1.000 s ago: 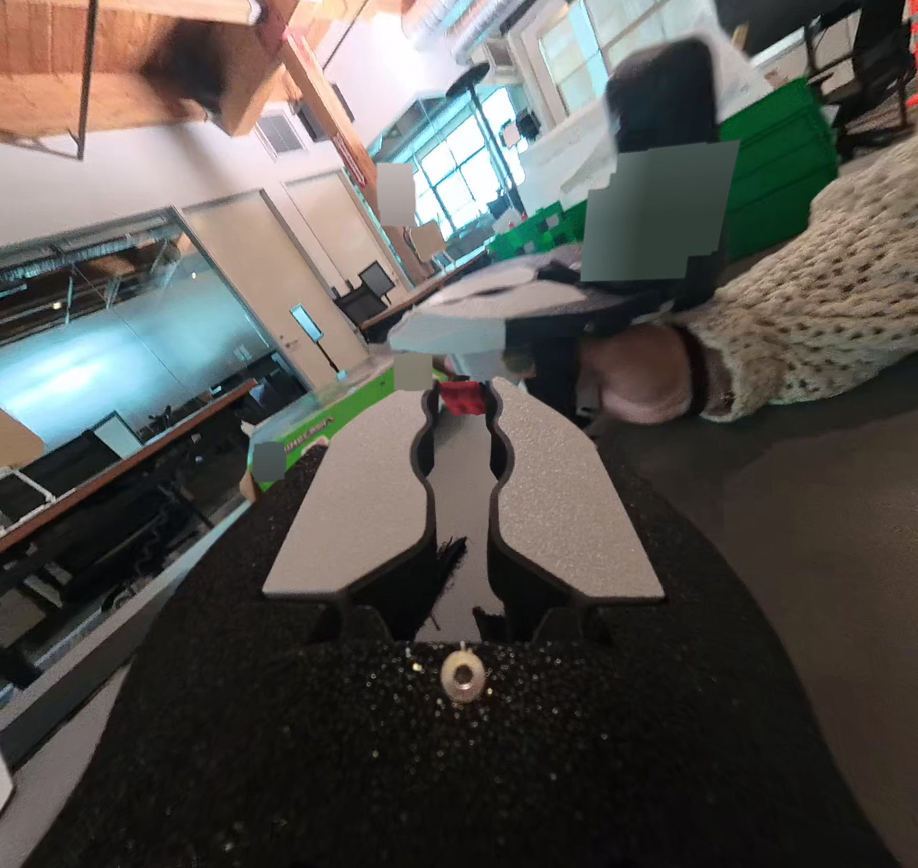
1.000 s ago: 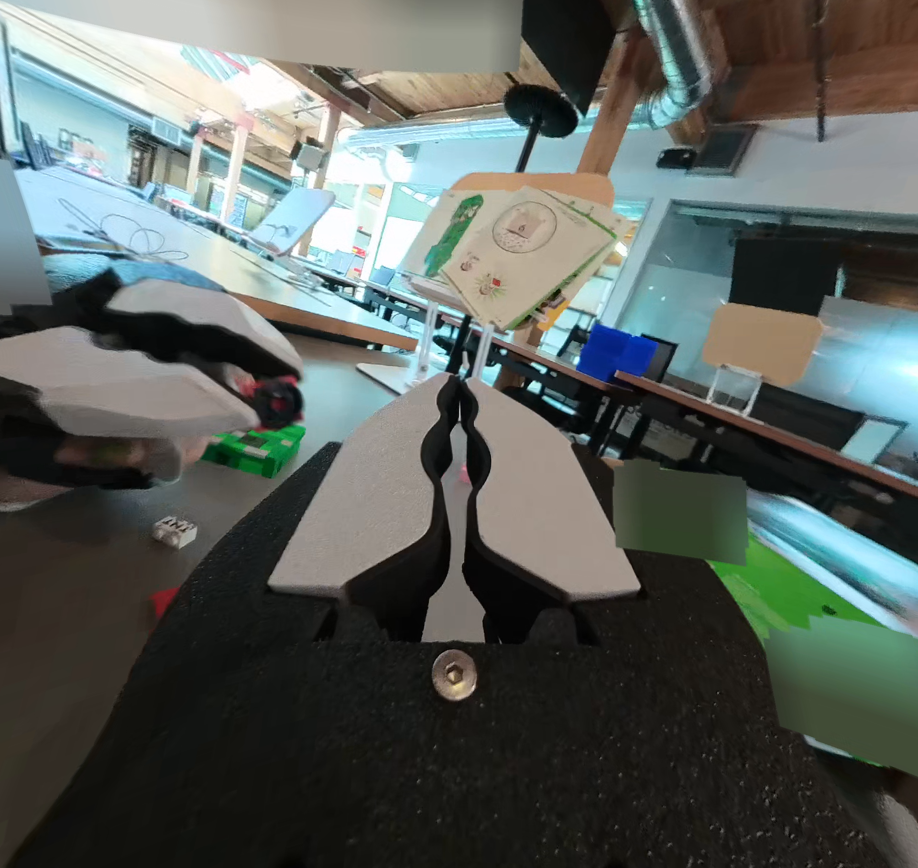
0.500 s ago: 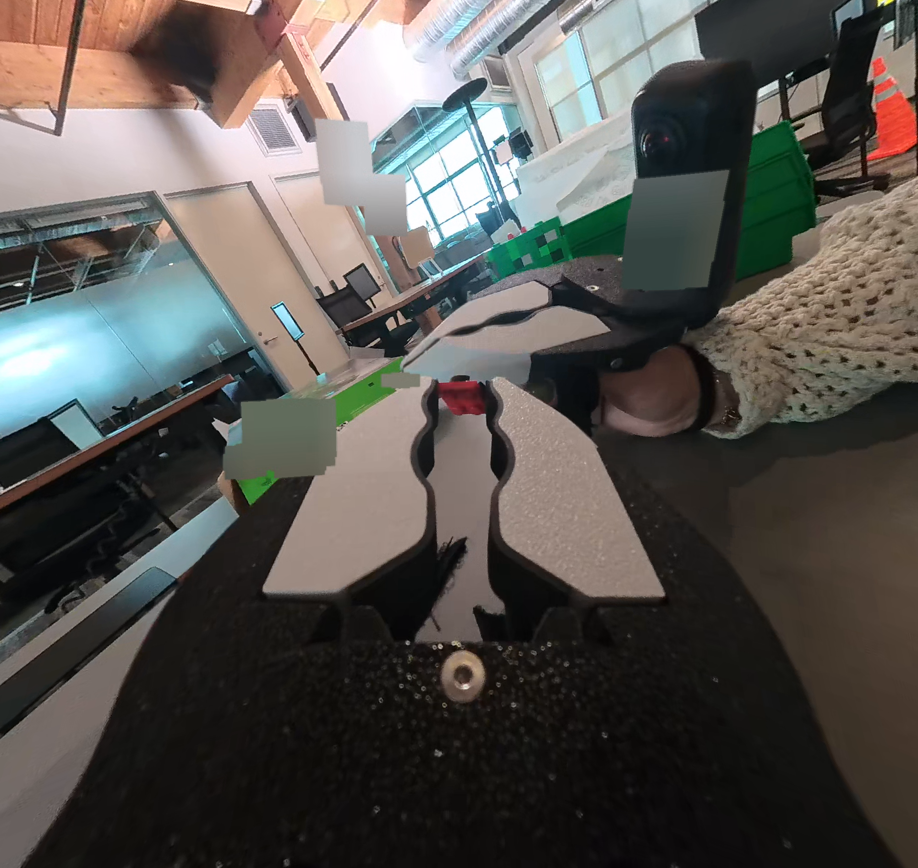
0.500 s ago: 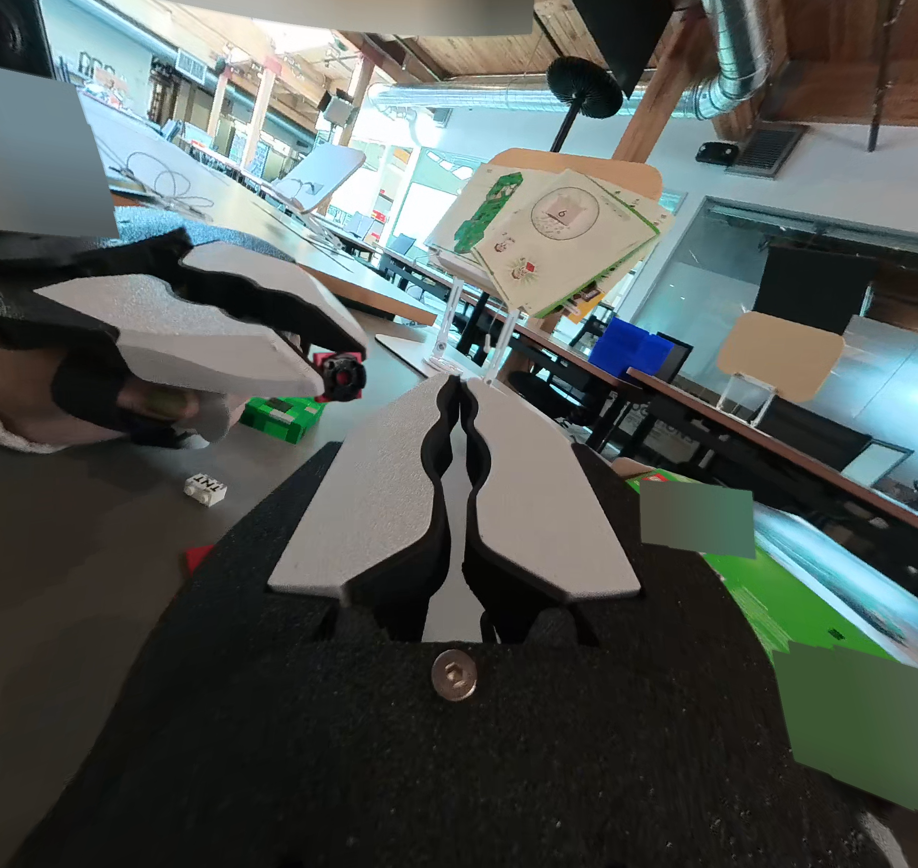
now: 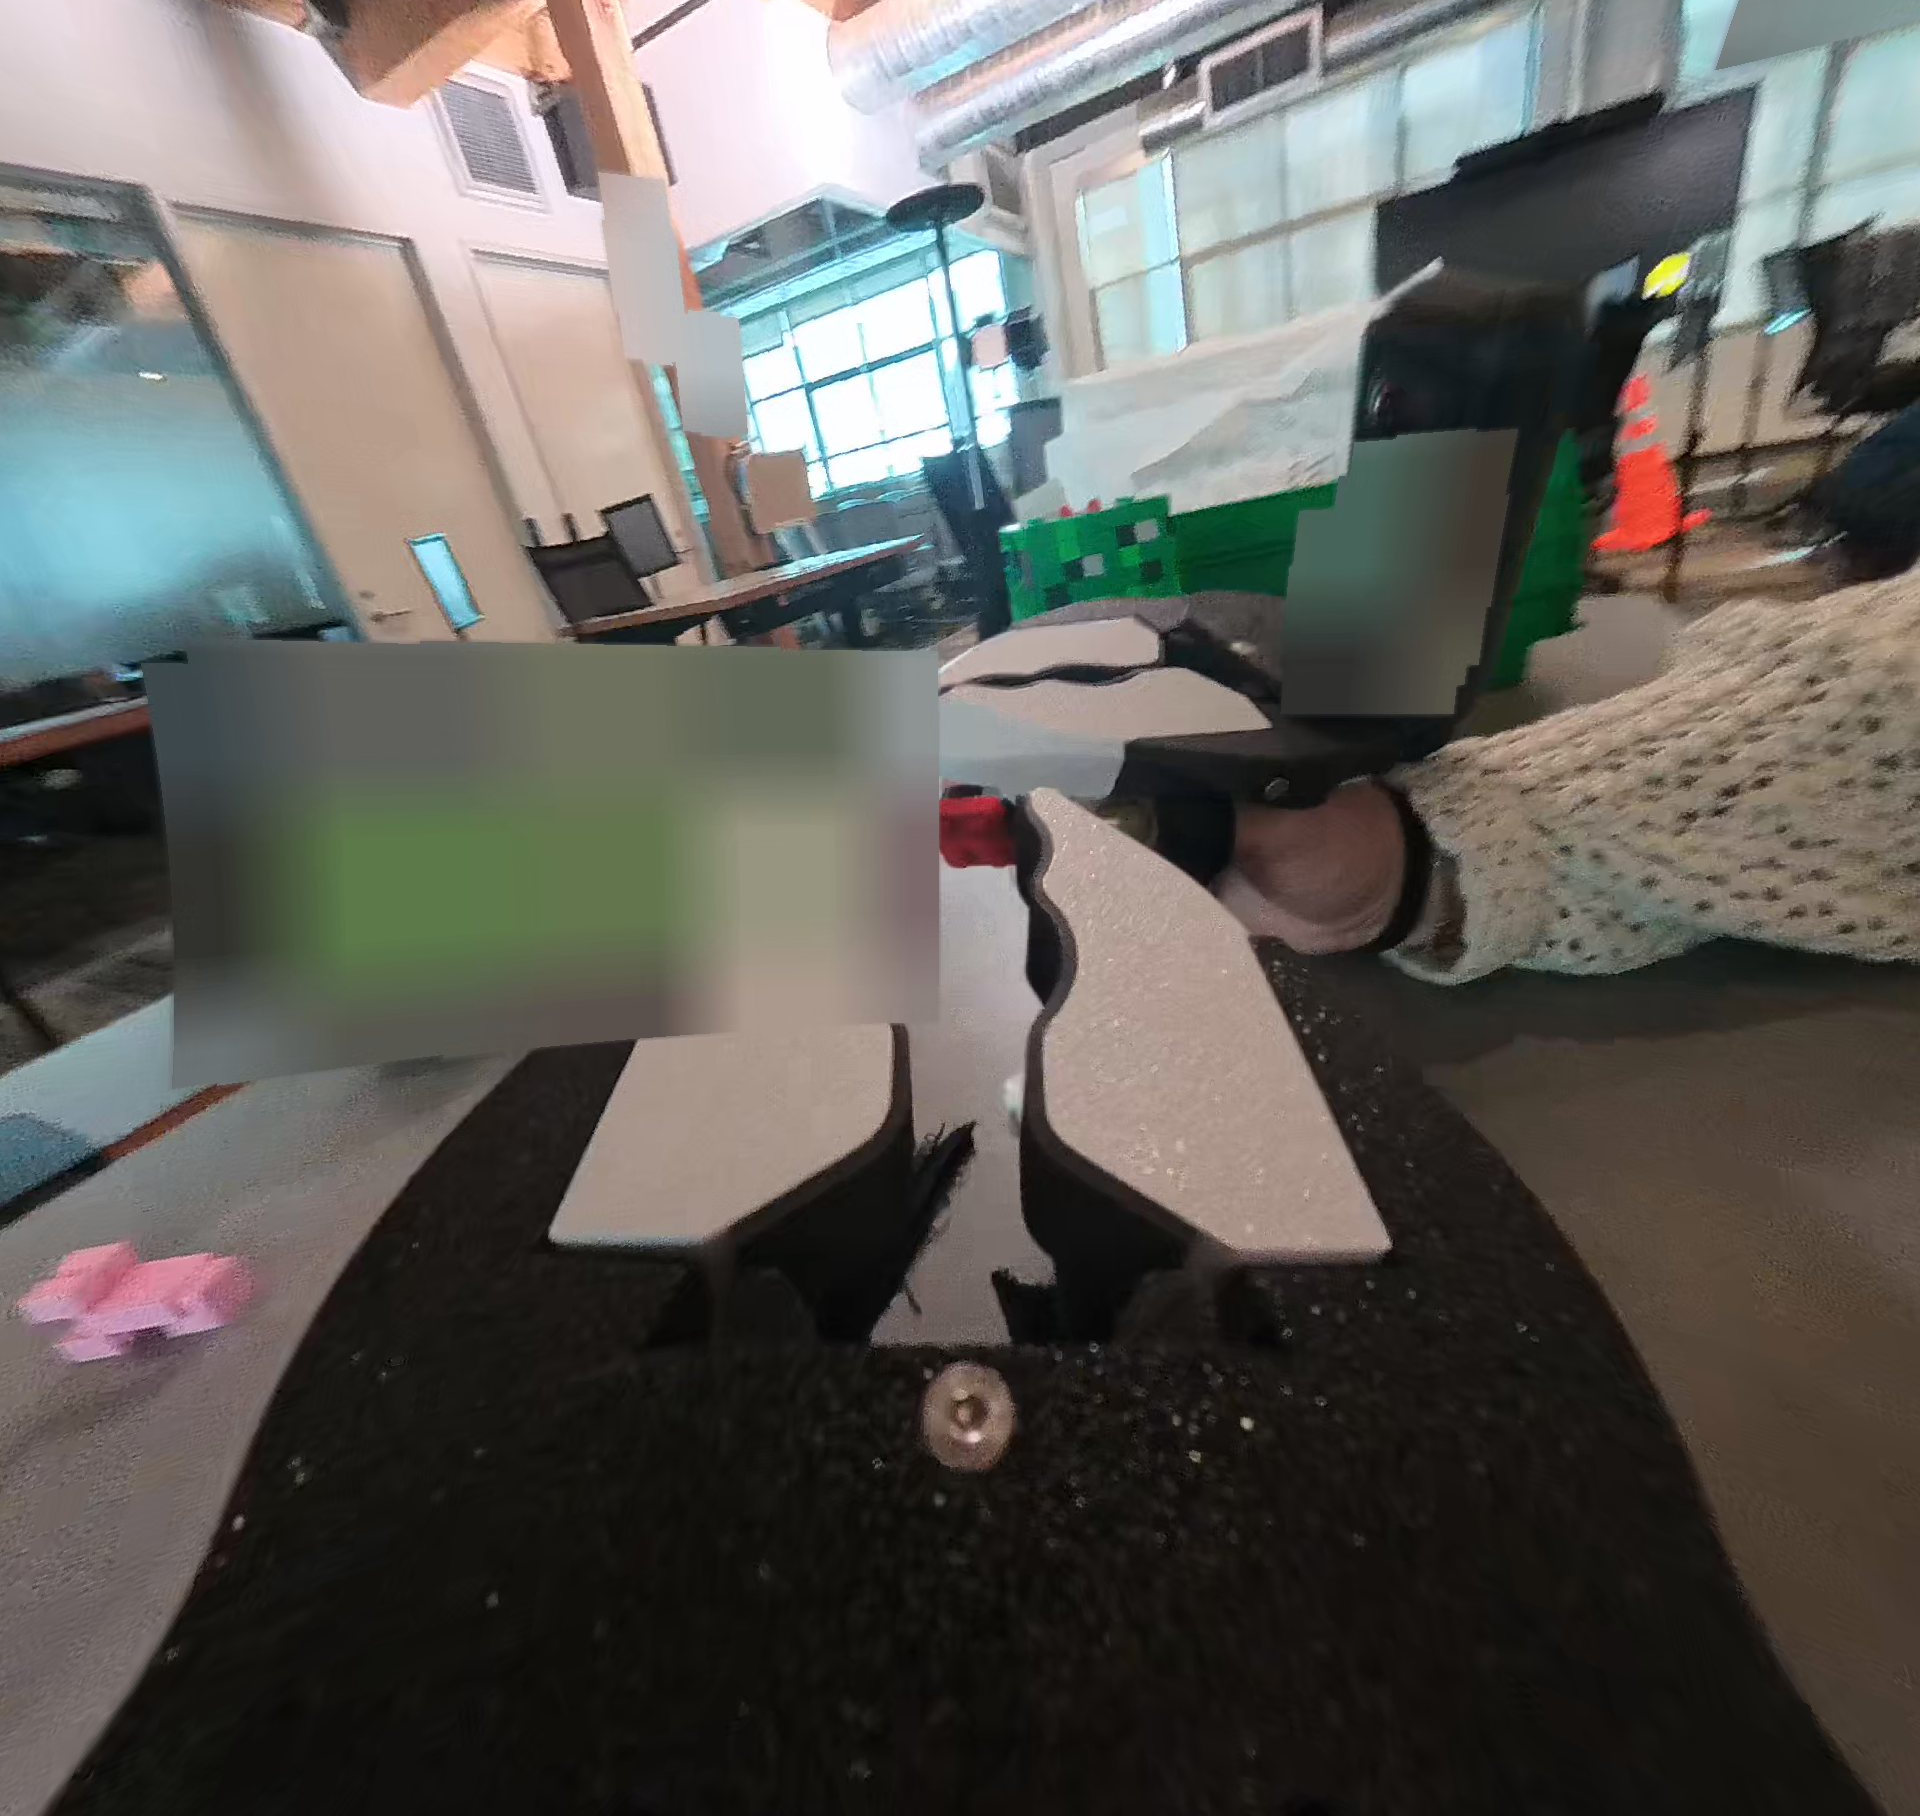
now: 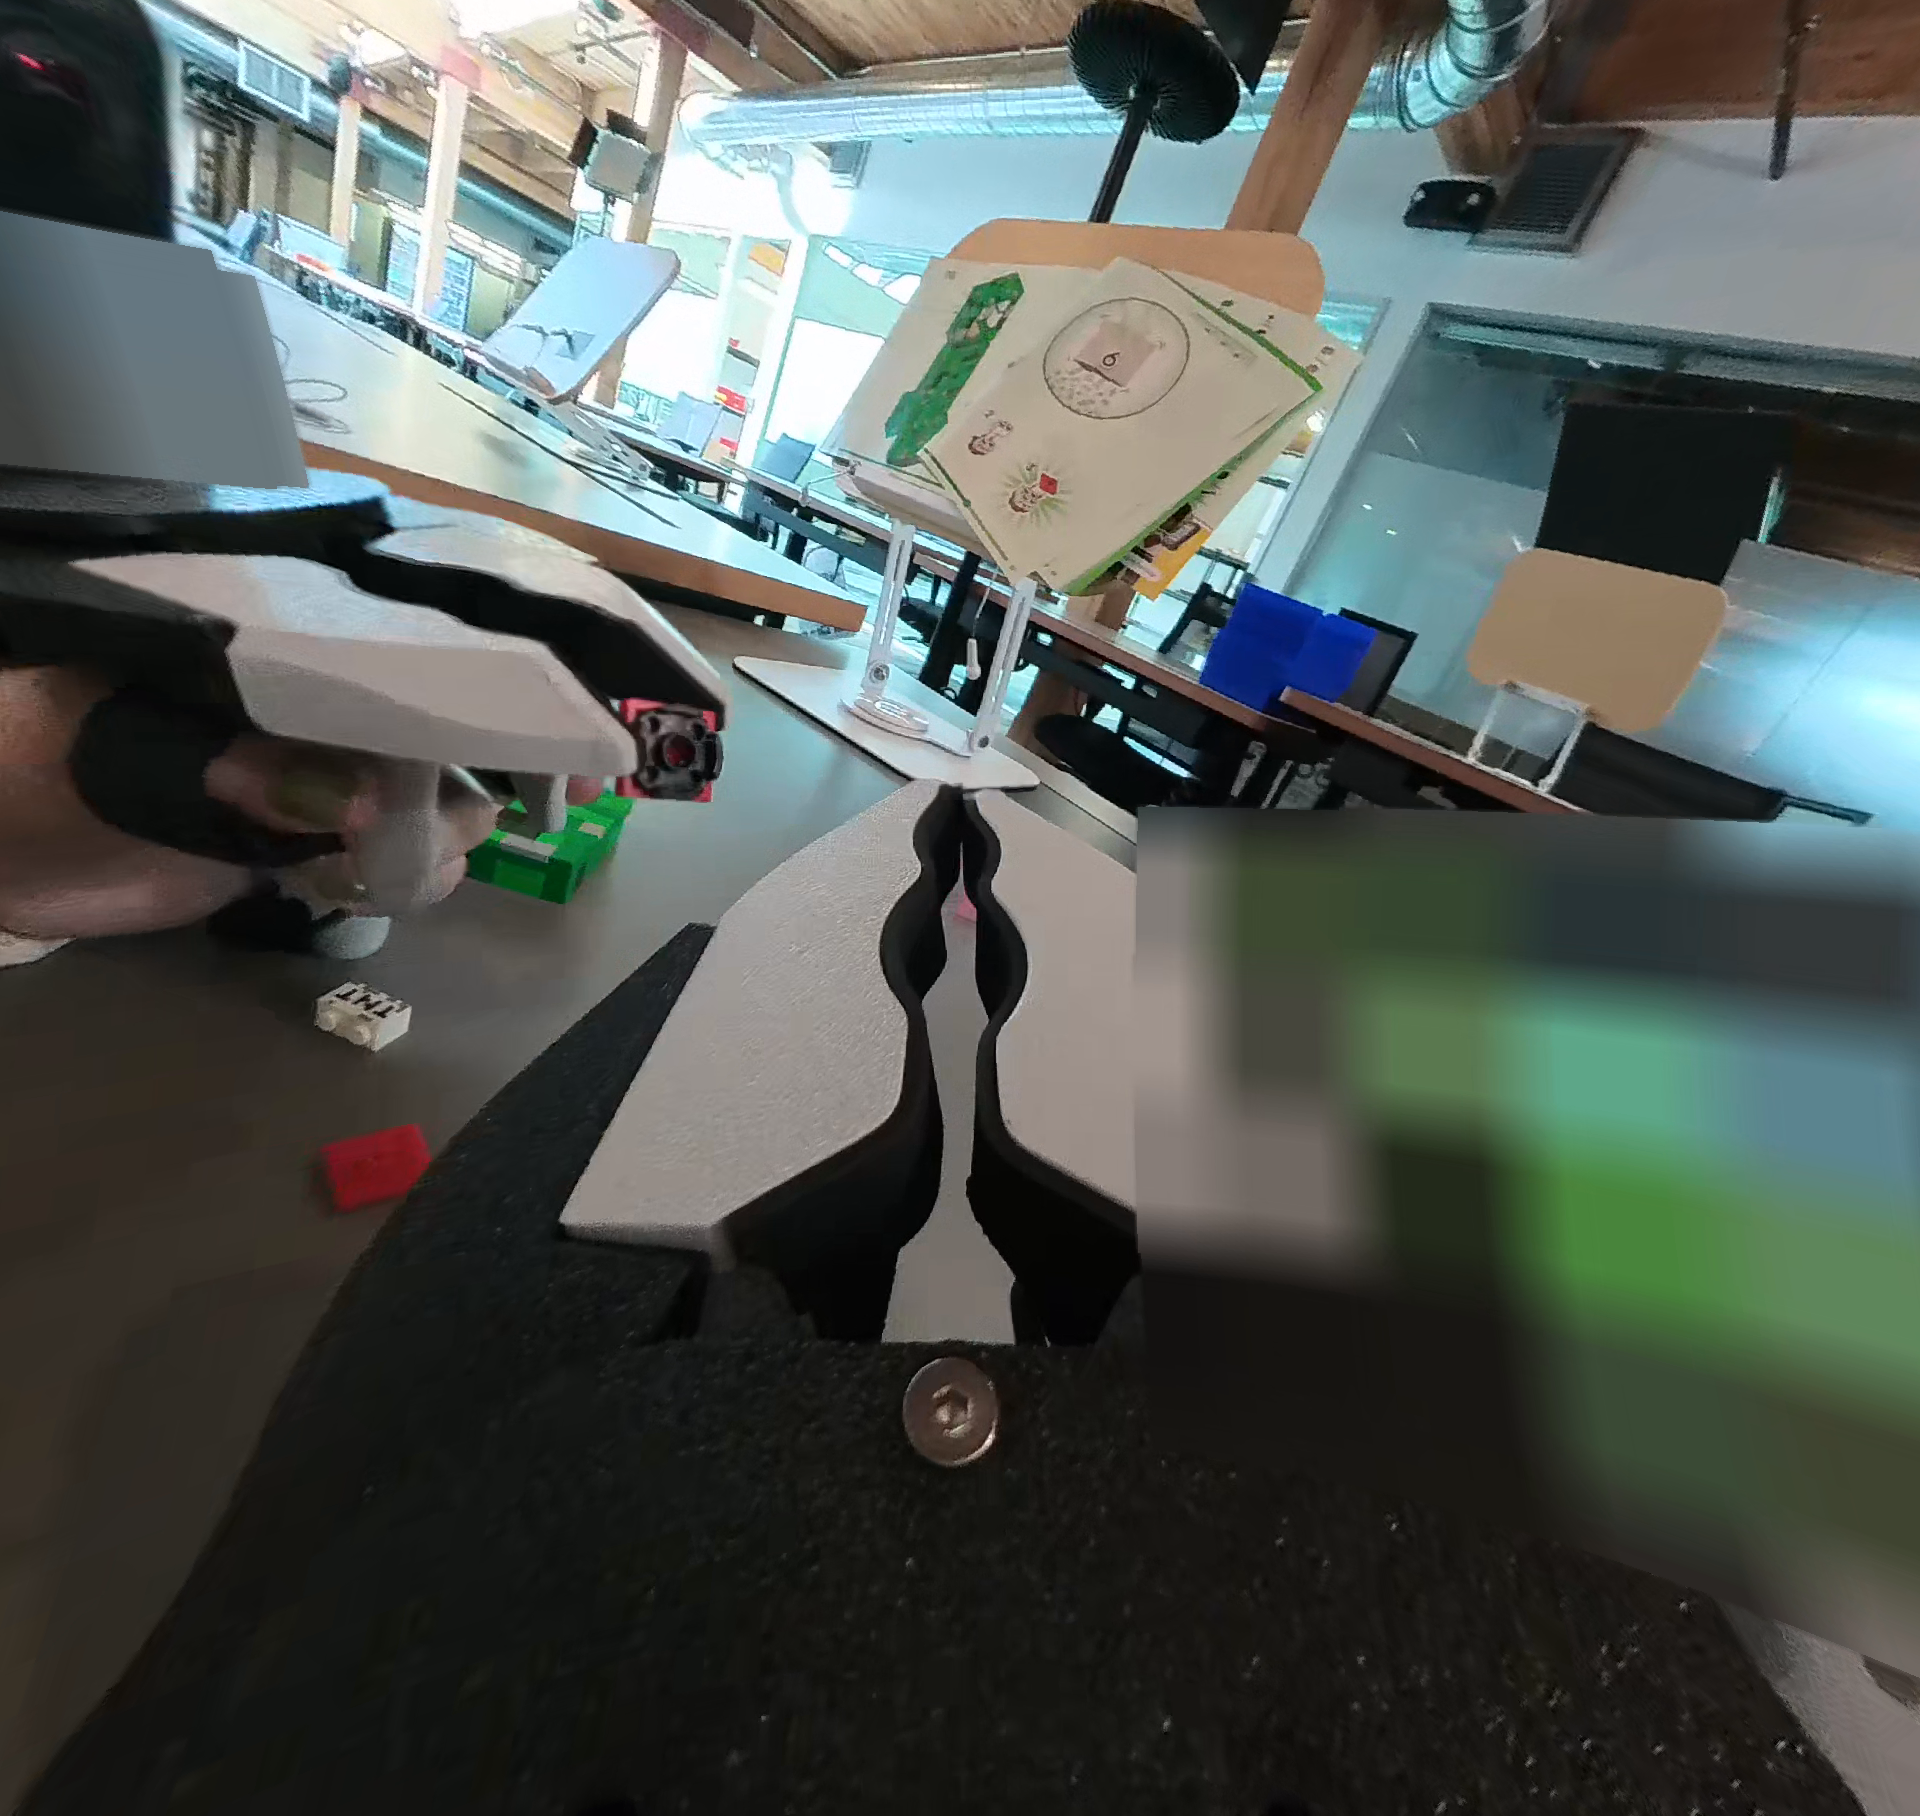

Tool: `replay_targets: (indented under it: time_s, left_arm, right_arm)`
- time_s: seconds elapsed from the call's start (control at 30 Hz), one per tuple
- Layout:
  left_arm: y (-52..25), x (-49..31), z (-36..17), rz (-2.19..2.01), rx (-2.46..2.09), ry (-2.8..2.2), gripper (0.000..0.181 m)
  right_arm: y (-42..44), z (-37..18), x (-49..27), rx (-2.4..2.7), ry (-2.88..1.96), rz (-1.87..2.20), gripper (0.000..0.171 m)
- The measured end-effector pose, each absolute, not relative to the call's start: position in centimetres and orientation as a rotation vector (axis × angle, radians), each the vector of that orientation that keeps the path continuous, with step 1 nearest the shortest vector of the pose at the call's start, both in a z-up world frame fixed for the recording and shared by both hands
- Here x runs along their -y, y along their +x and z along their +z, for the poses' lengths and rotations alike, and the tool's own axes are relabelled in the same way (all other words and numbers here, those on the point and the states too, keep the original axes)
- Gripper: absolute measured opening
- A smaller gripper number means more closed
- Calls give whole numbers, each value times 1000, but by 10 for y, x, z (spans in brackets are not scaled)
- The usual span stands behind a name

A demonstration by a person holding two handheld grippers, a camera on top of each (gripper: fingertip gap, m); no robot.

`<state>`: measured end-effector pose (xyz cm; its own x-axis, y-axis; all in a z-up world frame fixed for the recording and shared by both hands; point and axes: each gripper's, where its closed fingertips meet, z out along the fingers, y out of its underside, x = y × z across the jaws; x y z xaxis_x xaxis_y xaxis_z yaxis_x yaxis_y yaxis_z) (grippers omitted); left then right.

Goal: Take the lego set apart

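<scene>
My left gripper [image 5: 989, 836] is shut on a small red brick [image 5: 972, 829] at its fingertips; a blur patch hides its left finger tip. In the right wrist view the same gripper [image 6: 665, 727] comes in from the left, holding the red brick [image 6: 677, 754] above the table, its dark hollow end facing the camera. My right gripper [image 6: 954, 802] is shut and empty, just right of and below the brick. It also shows in the left wrist view [image 5: 961, 727], close behind the brick. A green lego block [image 6: 556, 847] lies on the table under the left gripper.
Loose pieces lie on the grey table [image 6: 156, 1143]: a white brick [image 6: 364, 1013], a red tile [image 6: 374, 1166] and a pink piece [image 5: 135, 1299]. An instruction booklet on a white stand [image 6: 1091, 426] stands behind. Green bins [image 5: 1226, 561] sit at the far right. The left gripper's tips are roughly 5 cm from the right gripper's. Between my left fingertips and the red tile [image 6: 374, 1166] there is roughly 11 cm.
The left gripper with the red brick has moved closer to the right gripper's tips. Both grippers have levelled out, and both stay shut.
</scene>
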<state>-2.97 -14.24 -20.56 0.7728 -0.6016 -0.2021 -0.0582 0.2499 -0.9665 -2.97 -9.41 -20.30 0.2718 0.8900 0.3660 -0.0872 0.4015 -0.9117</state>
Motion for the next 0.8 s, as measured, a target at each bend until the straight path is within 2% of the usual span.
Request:
replay_targets:
  time_s: [0.17, 0.3, 0.4, 0.8]
  left_arm:
    - [-36, 149, -196, -514, -572, -1225, 17]
    - [-33, 151, -198, -535, -599, -1232, 17]
    - [-30, 152, -200, -553, -620, -1241, 17]
    - [-43, 136, -199, -524, -525, -1276, 17]
  right_arm:
    - [-28, -195, 114, 1124, -812, 846, 2]
    - [-31, -199, 139, 1226, -752, 1012, 21]
    - [-32, -204, 147, 1280, -740, 1053, 26]
    - [-31, -203, 130, 1225, -743, 879, 21]
